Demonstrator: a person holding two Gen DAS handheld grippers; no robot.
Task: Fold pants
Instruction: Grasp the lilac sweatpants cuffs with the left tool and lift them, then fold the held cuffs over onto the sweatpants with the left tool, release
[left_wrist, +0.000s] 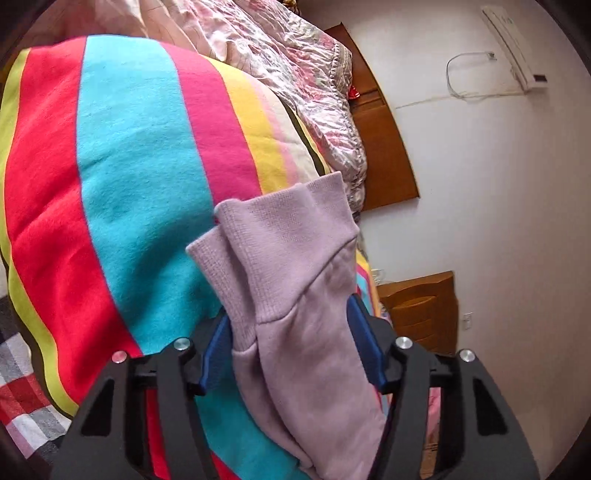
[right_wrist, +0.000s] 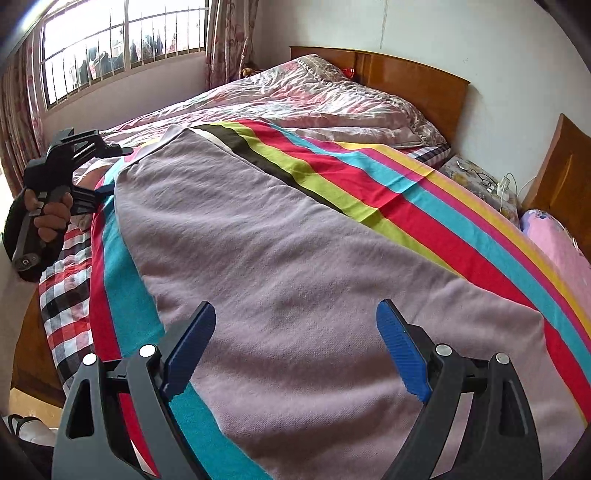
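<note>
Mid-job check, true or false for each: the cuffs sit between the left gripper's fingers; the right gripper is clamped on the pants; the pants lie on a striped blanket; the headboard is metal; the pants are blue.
1. The cuffs sit between the left gripper's fingers. True.
2. The right gripper is clamped on the pants. False: its jaws stand wide open above the cloth.
3. The pants lie on a striped blanket. True.
4. The headboard is metal. False: it is wood.
5. The pants are blue. False: they are pale lilac.
</note>
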